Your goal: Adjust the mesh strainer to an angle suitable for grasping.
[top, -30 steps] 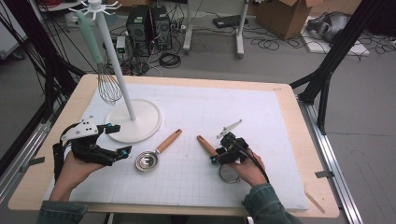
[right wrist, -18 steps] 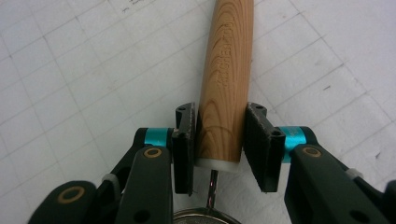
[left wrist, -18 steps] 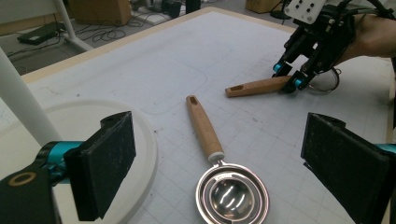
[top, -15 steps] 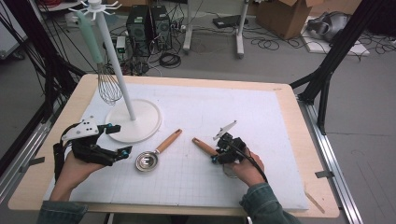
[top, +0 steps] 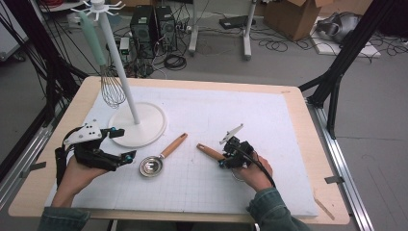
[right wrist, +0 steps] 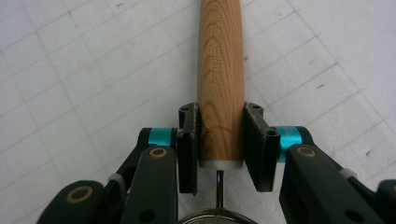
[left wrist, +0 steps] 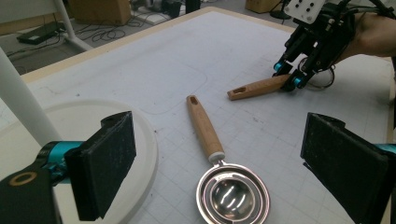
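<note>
1. The right gripper [top: 222, 160] has its two black jaws set on either side of a light wooden utensil handle [right wrist: 220, 79]. They have just been closing on it: the left pad lies against the wood, and the right pad has at most a thin sliver of gap, too fine to judge.
2. That handle lies flat on the white gridded mat [top: 202, 192], right of centre. Its metal head is mostly hidden — in the right gripper view only a thin stem and a curved rim cut off at the bottom edge.
3. In the high view the person's right hand [top: 252, 171] covers that end of the utensil.
4. The left gripper [top: 120, 144] is wide open and holds nothing; its jaws flank a wooden-handled steel strainer spoon [left wrist: 223, 177] on the mat without touching it.
5. A white utensil stand [top: 137, 126] rises at the far left — its top is cut off — with a mint-handled wire whisk [top: 111, 86] hanging from it.
</note>
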Demonstrator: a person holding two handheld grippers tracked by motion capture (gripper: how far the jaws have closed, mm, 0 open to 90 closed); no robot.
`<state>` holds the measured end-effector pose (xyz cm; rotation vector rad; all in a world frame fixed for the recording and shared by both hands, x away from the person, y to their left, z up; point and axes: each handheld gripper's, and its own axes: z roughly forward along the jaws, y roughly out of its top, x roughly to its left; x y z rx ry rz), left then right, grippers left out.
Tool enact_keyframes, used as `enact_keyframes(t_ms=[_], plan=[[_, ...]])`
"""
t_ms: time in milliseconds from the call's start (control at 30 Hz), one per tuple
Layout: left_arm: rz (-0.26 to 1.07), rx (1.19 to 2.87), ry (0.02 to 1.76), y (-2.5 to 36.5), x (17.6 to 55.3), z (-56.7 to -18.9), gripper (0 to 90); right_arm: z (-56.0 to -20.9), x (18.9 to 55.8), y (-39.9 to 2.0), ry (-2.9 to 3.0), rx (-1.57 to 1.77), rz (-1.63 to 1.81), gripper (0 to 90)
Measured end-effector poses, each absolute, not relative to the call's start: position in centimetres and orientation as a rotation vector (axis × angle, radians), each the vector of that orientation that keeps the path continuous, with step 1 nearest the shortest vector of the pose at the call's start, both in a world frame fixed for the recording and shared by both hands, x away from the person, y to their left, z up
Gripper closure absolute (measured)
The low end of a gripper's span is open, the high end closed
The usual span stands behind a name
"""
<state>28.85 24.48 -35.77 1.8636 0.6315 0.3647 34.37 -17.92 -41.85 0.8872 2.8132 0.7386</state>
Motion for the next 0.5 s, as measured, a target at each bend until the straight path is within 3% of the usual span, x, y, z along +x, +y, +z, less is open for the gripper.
enact_keyframes(t_ms=[500], plan=[[0.358, 1.853, 0.624, 24.59, 28.81, -35.65, 11.0, -40.93, 34.50, -18.90, 2.815, 0.880, 0.850, 69.1]])
